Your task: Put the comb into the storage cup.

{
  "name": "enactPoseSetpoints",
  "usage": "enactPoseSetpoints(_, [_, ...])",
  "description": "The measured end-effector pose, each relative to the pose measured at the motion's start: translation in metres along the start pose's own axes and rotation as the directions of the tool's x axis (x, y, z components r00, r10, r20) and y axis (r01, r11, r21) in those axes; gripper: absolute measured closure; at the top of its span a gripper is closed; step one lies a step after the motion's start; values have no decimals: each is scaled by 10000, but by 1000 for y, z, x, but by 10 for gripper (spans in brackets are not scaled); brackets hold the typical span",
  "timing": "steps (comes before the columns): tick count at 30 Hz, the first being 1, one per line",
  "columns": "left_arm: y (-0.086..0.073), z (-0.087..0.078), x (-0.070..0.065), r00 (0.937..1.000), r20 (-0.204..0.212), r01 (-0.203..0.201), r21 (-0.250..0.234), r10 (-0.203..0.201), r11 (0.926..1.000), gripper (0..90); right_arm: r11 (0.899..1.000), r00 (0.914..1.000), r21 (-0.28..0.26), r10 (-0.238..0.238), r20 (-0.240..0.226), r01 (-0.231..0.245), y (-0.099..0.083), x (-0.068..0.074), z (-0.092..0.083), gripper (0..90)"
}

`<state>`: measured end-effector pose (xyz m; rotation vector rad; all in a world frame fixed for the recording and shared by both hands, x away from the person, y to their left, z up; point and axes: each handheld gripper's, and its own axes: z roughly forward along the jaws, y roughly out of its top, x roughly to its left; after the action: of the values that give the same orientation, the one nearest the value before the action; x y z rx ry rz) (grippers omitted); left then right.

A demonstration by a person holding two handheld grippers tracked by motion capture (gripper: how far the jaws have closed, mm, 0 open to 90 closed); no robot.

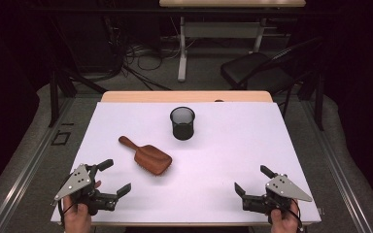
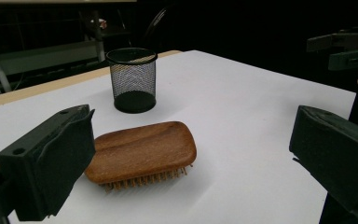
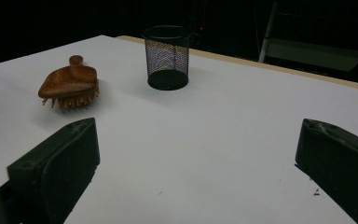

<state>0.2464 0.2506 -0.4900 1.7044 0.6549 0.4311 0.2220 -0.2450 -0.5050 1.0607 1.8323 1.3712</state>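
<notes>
Both grippers were held wide apart, empty; wooden hairbrush (image 1: 146,156) was seen nearest the left gripper (image 1: 111,178), handle angled toward the desk's far-left corner.

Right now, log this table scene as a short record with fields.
surface: white table top
brush: brown wooden hairbrush, bristles down, handle toward the far left
cup: black wire-mesh pen cup, upright, beyond the brush, apart from it
left tongs: open, nothing held, near the brush
right tongs: open, nothing held, near right edge
</notes>
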Motion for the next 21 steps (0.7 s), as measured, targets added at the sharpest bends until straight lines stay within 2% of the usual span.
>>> enactPoseSetpoints(7, [0, 2, 1, 9999, 107, 42, 54, -42, 10000, 2, 10000, 10000, 49, 67, 41, -68, -1, -2, -1, 0])
enactPoseSetpoints(13, [-1, 3, -1, 9999, 122, 101, 306, -105, 9995, 2, 9999, 10000, 109, 68, 9, -68, -1, -1, 2, 0])
enactPoseSetpoints(16, [-1, 5, 0, 9994, 141, 308, 324, -313, 9990, 2, 9998, 10000, 187, 33, -40, -33, -1, -1, 3, 0])
enactPoseSetpoints(21, [-3, 8, 4, 9975, 78, 693, 627, -699, 9956, 2, 9995, 9999, 284, 127, 20, -127, -1, -2, 5, 0])
